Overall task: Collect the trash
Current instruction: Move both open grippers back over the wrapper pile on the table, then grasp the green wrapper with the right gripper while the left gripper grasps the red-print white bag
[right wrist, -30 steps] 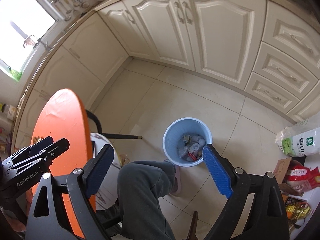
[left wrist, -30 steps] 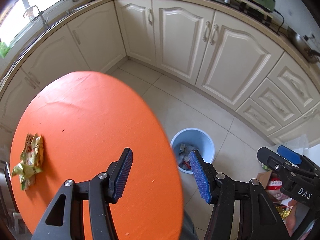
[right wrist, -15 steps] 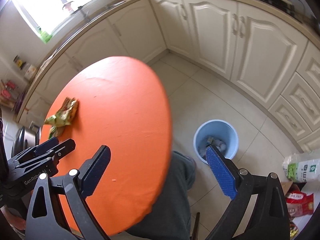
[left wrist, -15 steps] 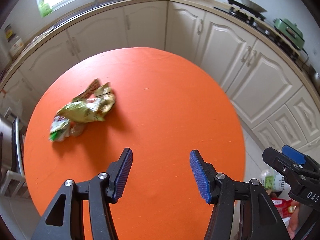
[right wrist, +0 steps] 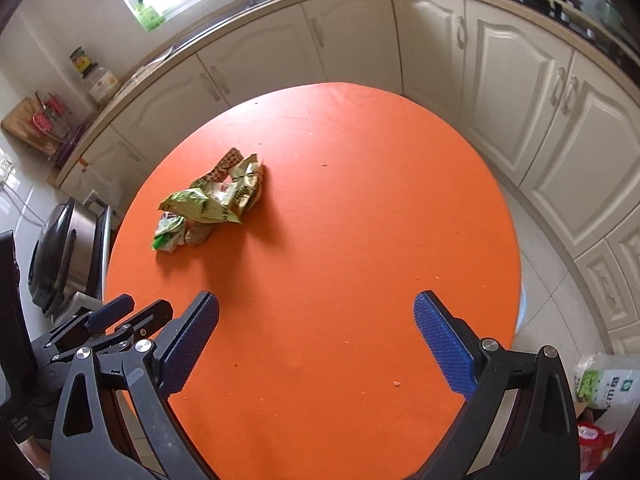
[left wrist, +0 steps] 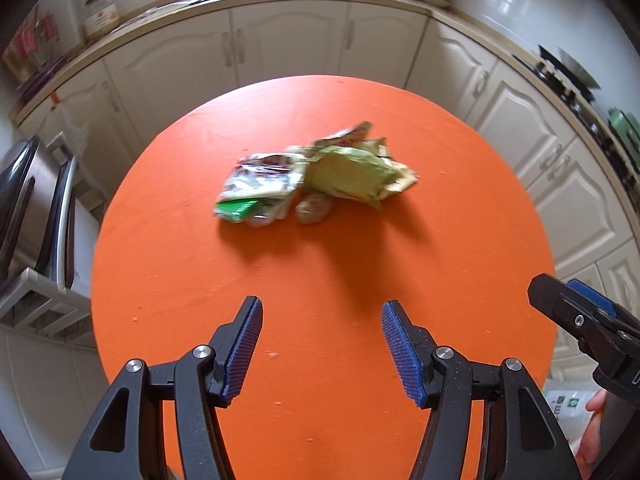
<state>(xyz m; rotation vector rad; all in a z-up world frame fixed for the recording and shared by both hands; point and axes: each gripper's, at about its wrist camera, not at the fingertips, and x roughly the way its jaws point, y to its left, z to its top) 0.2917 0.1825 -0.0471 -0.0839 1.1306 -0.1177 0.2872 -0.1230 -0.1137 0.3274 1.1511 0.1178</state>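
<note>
A pile of crumpled trash lies on the round orange table: a green wrapper, a white-and-green wrapper and a small brown lump. My left gripper hovers over the table short of the pile, jaws empty and opening a little. To its right is my right gripper. In the right wrist view the trash lies far left on the table. My right gripper stands wide open and empty above the table's near part, with the left gripper at lower left.
Cream kitchen cabinets curve around the table. A steel pot and rack stand at the left. A sliver of the blue bin shows behind the table's right edge. A white sack and packets lie on the floor.
Both views swung from the floor and blue bin to the table. The trash pile went from the left edge to ahead of the left gripper. The right jaws widened.
</note>
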